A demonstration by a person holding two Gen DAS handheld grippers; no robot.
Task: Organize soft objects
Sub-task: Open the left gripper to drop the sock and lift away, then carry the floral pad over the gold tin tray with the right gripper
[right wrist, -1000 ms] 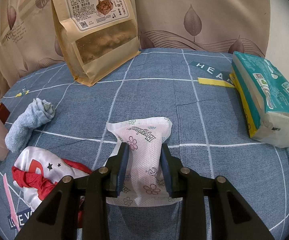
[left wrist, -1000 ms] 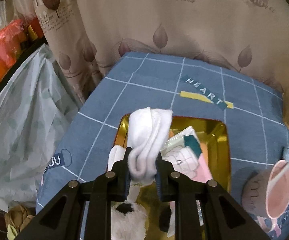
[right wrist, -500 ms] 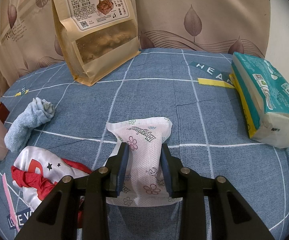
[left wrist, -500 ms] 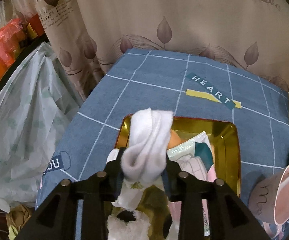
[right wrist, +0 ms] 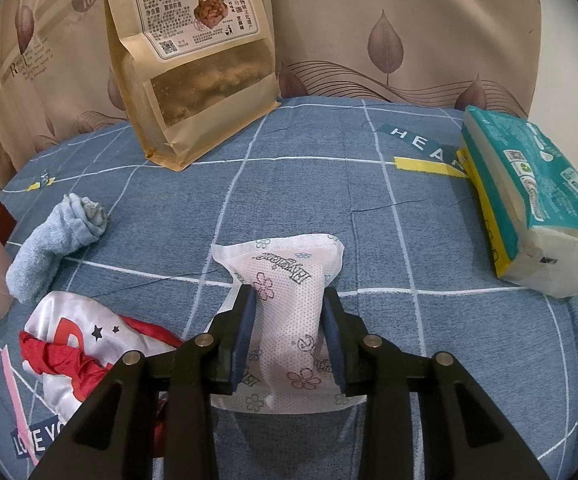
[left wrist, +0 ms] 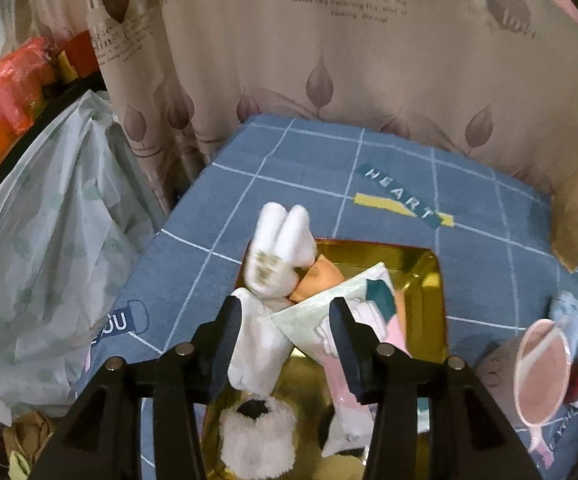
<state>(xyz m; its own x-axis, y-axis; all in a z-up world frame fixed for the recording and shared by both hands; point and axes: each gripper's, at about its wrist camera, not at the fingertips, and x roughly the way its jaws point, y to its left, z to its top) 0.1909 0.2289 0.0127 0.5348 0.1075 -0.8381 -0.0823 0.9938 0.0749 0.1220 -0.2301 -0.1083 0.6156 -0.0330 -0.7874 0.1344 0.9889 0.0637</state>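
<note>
The left gripper (left wrist: 287, 320) has just been opening its jaws, and now they stand wide with nothing pinched between them. The rolled white sock (left wrist: 279, 254) lies loose past the fingertips, at the far left corner of the gold tray (left wrist: 435, 276), leaning over its rim. More soft things fill the tray: an orange cloth (left wrist: 319, 278), a pale green packet (left wrist: 329, 312) and a fluffy white toy (left wrist: 257, 444). The tray sits on the blue checked bed cover (left wrist: 289, 168), near its left edge. The right gripper (right wrist: 289, 320) is closed on a white flowered pad (right wrist: 285, 308), squeezing its middle on the cover. To the left lie a rolled blue sock (right wrist: 55, 240) and a red and white cloth (right wrist: 77, 344). A brown snack bag (right wrist: 197, 56) stands at the far edge, and a pack of tissues (right wrist: 529, 200) lies at the right edge.
</note>
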